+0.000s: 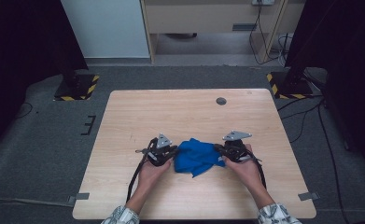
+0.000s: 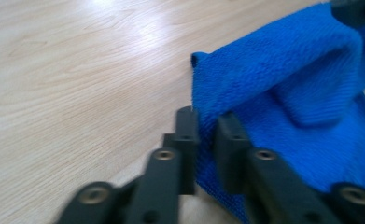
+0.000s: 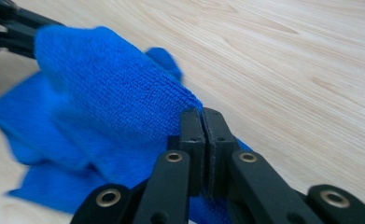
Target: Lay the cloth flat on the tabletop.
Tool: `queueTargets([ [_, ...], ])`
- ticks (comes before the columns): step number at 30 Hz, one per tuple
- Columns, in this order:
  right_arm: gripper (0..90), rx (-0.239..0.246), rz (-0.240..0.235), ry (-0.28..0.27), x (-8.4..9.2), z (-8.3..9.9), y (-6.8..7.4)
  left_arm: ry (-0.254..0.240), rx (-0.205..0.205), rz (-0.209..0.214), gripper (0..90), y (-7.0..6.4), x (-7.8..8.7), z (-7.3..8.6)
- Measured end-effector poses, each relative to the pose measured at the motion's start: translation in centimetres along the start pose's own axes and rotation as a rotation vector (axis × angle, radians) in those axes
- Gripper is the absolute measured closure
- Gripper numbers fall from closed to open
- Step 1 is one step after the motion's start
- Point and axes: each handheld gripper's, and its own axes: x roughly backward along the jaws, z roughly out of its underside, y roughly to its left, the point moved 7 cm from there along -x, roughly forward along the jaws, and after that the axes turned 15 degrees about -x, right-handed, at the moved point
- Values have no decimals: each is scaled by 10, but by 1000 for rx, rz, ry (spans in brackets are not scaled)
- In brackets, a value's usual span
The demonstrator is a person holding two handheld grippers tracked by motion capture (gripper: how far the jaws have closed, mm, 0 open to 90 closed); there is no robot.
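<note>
- A crumpled blue terry-weave cloth (image 1: 196, 156) lies on the near half of the light wooden table (image 1: 180, 112), bunched between the two grippers.
- The left gripper (image 1: 171, 154), black with a grey three-cornered plate on top, sits at the cloth's left edge, held in the person's left hand (image 1: 151, 171).
- In the left gripper view, a narrow gap separates the two black jaws of the left gripper (image 2: 207, 122). A fold of the cloth (image 2: 283, 79) stands in that gap. Whether the pads press on the fabric cannot be determined from this view.
- The right gripper (image 1: 220, 150), of the same build, sits at the cloth's right edge, held in the person's right hand (image 1: 246, 169).
- In the right gripper view, the jaws of the right gripper (image 3: 202, 116) stand together with no visible gap, pinching the cloth (image 3: 115, 102) at a raised fold.
- The cloth rises in a ridge between the two grippers; its lower layers rest flat on the table (image 3: 311, 70).
- A small dark round insert (image 1: 221, 101) is set in the table's far right area, well apart from the cloth.
</note>
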Motion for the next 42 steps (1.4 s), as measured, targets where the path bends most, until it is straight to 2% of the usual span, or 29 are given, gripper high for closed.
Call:
queueTargets([
  [2, 875, -12, 13, 2, -5, 0, -9, -5, -17, -21, 669, 0, 2, -1],
  [3, 869, -21, 16, 11, -7, 2, -12, -23, 4, -24, 621, 1, 6, -3],
  [4, 858, -36, 12, 21, -10, 4, -15, -50, 30, -10, 614, 0, 10, -5],
  [5, 844, -39, 12, 27, -12, 4, -18, -63, 31, -11, 611, -1, 13, -7],
  [6, 824, -46, 19, 26, -13, 4, -20, -64, 7, -22, 593, -3, 16, -9],
  [8, 766, -65, 21, 11, -13, 3, -22, -75, 1, -23, 558, -6, 23, -12],
  [9, 739, -74, 15, 5, -11, 2, -22, -93, -2, -21, 564, -9, 29, -14],
  [11, 670, -66, 5, -20, -5, -1, -19, -85, -32, -42, 543, -11, 35, -14],
  [15, 466, -56, 13, -82, 10, -6, -10, -79, -48, -49, 509, -18, 40, -12],
  [17, 403, -44, 9, -97, 15, -6, -6, -77, -54, -37, 508, -24, 39, -12],
  [18, 415, -32, 8, -102, 18, -6, -3, -71, -60, -27, 508, -28, 38, -12],
  [20, 498, 10, -2, -120, 22, -6, 4, -50, -76, -3, 533, -35, 34, -11],
  [22, 592, 32, -44, -128, 24, -6, 14, -51, -81, 16, 540, -41, 30, -12],
  [24, 617, 57, -75, -129, 21, -6, 25, -48, -98, 16, 532, -44, 26, -12],
  [29, 532, 115, -112, -109, 7, -4, 48, -39, -105, -10, 507, -41, 23, -8],
  [33, 435, 121, -127, -108, -1, -7, 58, -55, -78, -22, 489, -37, 24, -7],
  [34, 425, 117, -140, -110, -3, -9, 62, -49, -83, -22, 490, -37, 23, -6],
  [37, 434, 151, -152, -102, -9, -11, 71, -45, -81, -18, 488, -37, 23, -5],
  [38, 473, 159, -159, -95, -10, -10, 74, -46, -83, -17, 488, -37, 23, -5],
  [40, 678, 201, -166, -88, -13, -10, 79, -49, -92, -15, 487, -38, 23, -5],
  [41, 763, 206, -161, -89, -14, -11, 79, -50, -94, -12, 485, -39, 23, -6],
  [42, 823, 190, -162, -86, -14, -13, 78, -52, -97, -10, 483, -39, 23, -6],
])
